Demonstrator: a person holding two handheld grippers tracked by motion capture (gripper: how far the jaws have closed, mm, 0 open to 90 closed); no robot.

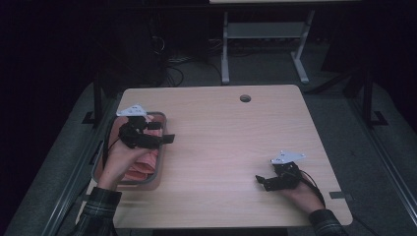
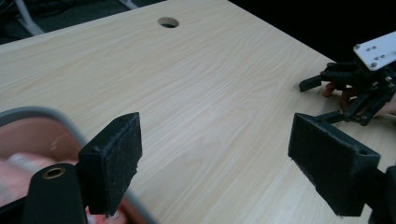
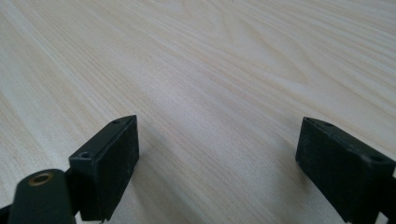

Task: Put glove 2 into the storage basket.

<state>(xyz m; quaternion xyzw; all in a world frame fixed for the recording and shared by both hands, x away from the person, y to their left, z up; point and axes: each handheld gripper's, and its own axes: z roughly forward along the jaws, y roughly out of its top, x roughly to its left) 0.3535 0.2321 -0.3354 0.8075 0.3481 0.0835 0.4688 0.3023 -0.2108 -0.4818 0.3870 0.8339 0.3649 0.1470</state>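
L gripper point(image 1: 162, 139) hangs wide open over the grey tray point(image 1: 160, 169) w/ pink cloth point(image 1: 142, 164), ready to grab it; R gripper point(image 1: 260, 181), also wide open, waits on the table point(image 1: 231, 142).

Table point(image 1: 236, 147) is viewed from above, near side, facing forward. Left gripper view is aimed rightward, low over the tray point(image 2: 28, 114); right gripper view is held close over bare wood.

High view: dim, surroundings near black, tabletop point(image 1: 236, 147) evenly lit, low resolution. Both gripper views: brighter; wood grain sharp at mid-range; grey tray point(image 2: 28, 114) rim blurred at close range. Soft shadows beneath jaws.
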